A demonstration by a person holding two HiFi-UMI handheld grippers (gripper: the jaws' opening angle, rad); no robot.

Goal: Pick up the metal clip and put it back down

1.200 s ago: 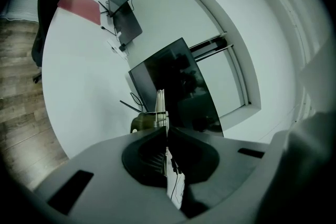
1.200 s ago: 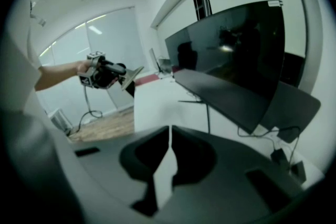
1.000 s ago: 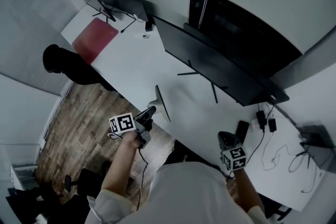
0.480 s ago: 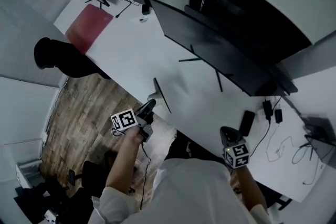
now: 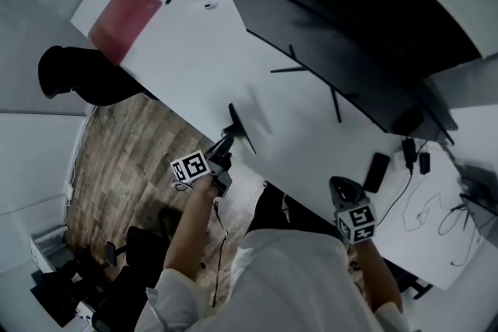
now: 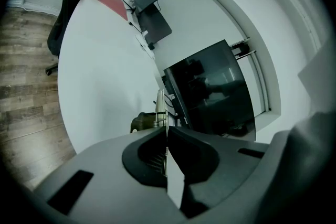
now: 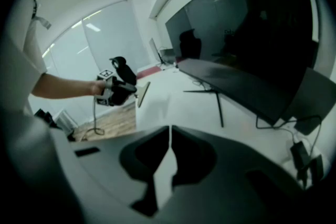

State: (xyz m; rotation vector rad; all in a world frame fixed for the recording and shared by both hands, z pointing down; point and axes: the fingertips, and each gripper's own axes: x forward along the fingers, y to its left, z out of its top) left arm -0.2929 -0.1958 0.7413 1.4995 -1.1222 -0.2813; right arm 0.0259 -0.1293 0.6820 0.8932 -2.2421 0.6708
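The metal clip (image 5: 240,128) is a thin flat metal piece held edge-on over the front edge of the white table (image 5: 194,66). My left gripper (image 5: 228,144) is shut on its lower end. The clip's shadow falls on the table just beyond it. In the left gripper view the clip (image 6: 159,110) sticks up from between the closed jaws of the left gripper (image 6: 166,131). The right gripper view shows the clip (image 7: 142,93) off to its left. My right gripper (image 5: 341,190) hovers at the table's near edge, farther right. That right gripper (image 7: 169,131) is shut, with nothing in it.
A long dark monitor (image 5: 334,62) on thin legs runs along the back of the table. A red pad (image 5: 124,15) lies at the far left end. A phone (image 5: 376,171) and cables (image 5: 424,206) lie at the right. A dark office chair (image 5: 78,78) stands on the wooden floor.
The head view has shifted, so the table sits higher in frame. The left gripper stays shut on the clip near the front edge; the right gripper has barely moved.
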